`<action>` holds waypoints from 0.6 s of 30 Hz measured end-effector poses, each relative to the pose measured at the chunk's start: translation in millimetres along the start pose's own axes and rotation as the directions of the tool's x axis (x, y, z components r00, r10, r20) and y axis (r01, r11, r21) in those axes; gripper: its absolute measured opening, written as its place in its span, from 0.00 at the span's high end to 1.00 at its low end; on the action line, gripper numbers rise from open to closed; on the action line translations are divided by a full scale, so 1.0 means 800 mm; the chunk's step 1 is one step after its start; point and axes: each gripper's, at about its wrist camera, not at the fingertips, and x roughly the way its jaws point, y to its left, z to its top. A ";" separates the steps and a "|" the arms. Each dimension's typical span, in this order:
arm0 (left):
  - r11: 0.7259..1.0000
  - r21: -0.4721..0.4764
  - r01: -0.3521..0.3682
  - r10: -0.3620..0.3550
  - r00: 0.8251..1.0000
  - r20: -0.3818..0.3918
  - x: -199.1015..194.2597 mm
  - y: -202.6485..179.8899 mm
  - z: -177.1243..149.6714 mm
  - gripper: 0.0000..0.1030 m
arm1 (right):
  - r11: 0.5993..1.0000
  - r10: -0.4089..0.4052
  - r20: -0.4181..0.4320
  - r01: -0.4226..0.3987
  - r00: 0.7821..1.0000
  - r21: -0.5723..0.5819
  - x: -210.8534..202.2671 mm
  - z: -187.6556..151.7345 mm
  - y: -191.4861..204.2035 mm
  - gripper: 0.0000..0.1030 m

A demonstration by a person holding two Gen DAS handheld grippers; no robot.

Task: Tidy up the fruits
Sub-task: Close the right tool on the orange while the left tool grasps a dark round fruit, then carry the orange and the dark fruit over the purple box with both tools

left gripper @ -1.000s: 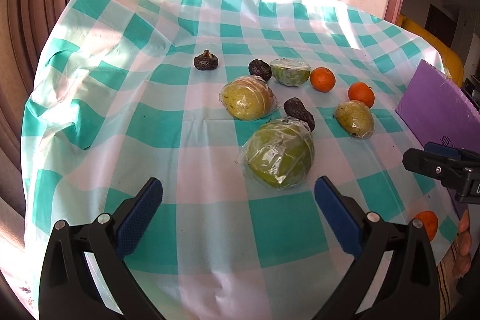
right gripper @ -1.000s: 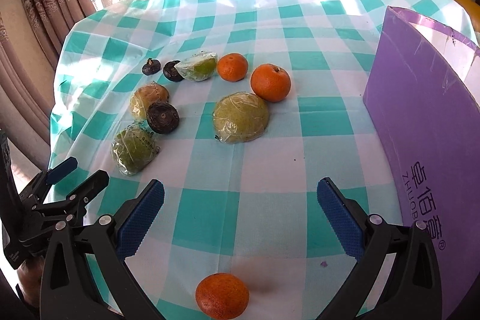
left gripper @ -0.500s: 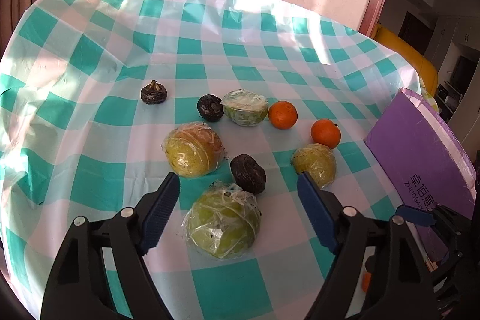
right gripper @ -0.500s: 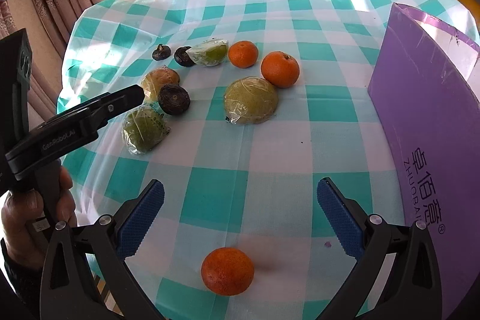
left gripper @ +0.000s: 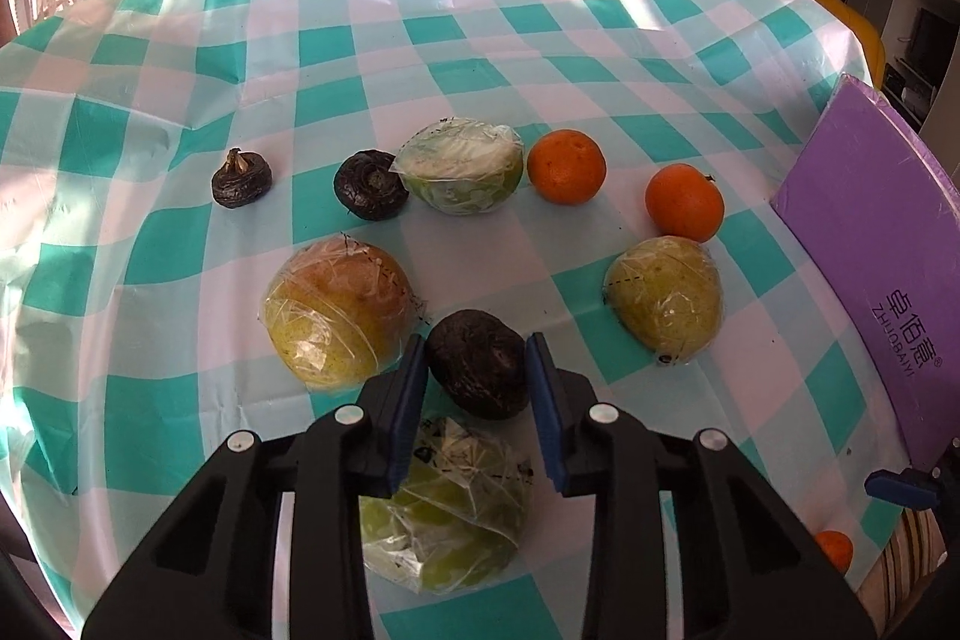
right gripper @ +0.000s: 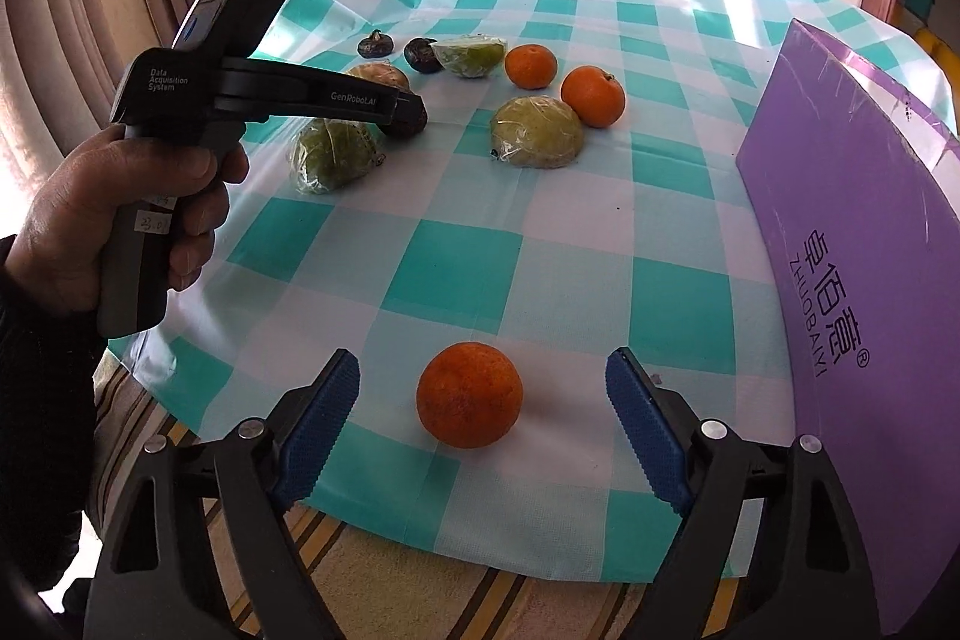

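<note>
A desk (left gripper: 480, 40) under a green-and-white checked cloth carried the fruit in a loose ring. At the far side lay a small dark dried fruit with a stem (left gripper: 241, 178), a second dark round fruit (left gripper: 372, 185) touching a wrapped green half fruit (left gripper: 461, 165), and two oranges (left gripper: 566, 167) (left gripper: 684, 202) set slightly apart. A wrapped yellow-brown fruit (left gripper: 339, 309) sat to the left, a wrapped green pear-shaped fruit (left gripper: 667, 303) to the right, just beside the nearer of the two oranges. A purple box (left gripper: 870, 244) stood at the right edge of the desk, well apart from the ring.

The left gripper (left gripper: 477, 376) hung low over the nearest wrapped green fruit (left gripper: 447, 514), which lay directly beneath its frame. Its fingers (left gripper: 410, 388) were drawn in narrowly around a dark wrinkled fruit (left gripper: 478, 363), one pad at each side; whether the pads actually pressed it could not be told from either view. The wrapped yellow-brown fruit crowded close on the left finger's outer side. In the right wrist view a hand (right gripper: 120, 202) held this gripper's handle.

The right gripper (right gripper: 483, 412) stayed near the desk's front edge, fingers (right gripper: 645, 421) spread wide and holding nothing. A lone orange (right gripper: 469, 394) rested on the cloth between them, touching neither pad.
</note>
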 end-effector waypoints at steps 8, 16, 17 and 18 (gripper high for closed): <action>1.000 -0.014 0.010 -0.009 0.999 0.048 -0.018 -0.001 0.006 0.80 | 0.998 0.058 -0.040 -0.057 0.998 0.021 0.013 -0.010 -0.004 0.62; 0.999 -0.032 0.022 -0.018 0.995 0.102 -0.046 -0.001 0.006 0.80 | 0.996 0.089 0.002 -0.089 0.996 0.024 0.002 -0.009 -0.004 0.65; 0.999 -0.035 0.025 -0.021 0.994 0.106 -0.049 -0.001 0.006 0.80 | 0.996 0.091 0.013 -0.091 0.996 0.026 -0.002 -0.008 -0.006 0.65; 0.999 -0.038 0.027 -0.023 0.994 0.111 -0.053 -0.001 0.005 0.80 | 0.995 0.091 0.027 -0.092 0.996 0.027 -0.007 -0.005 -0.007 0.65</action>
